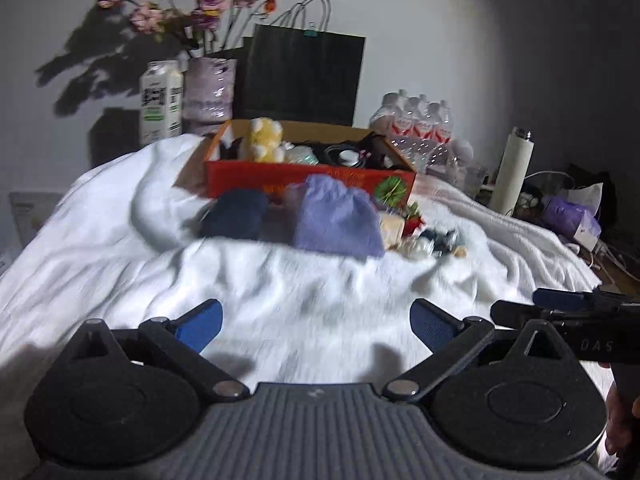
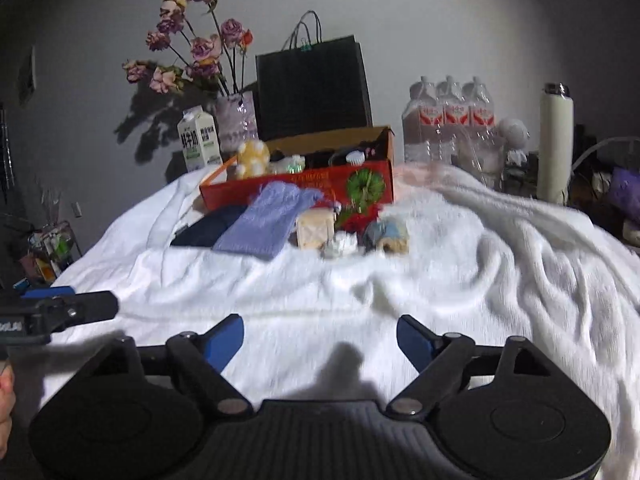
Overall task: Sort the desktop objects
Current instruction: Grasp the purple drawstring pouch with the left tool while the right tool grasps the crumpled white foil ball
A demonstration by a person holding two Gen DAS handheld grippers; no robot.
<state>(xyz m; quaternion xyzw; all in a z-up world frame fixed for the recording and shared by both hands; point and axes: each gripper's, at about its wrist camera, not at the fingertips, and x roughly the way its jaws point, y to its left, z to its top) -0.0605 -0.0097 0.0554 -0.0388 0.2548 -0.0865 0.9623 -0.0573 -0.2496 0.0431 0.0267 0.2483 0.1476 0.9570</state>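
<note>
Dim room, harsh frontal light, hard wall shadows, motion blur, dark fisheye corners.

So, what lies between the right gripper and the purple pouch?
Only bare white blanket. In the right wrist view, nothing sits between the open right gripper and the purple pouch.

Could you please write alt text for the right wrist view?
An open gripper hovers over a white blanket. Ahead lie a lavender pouch, a dark pouch and small trinkets before a red box.
</note>
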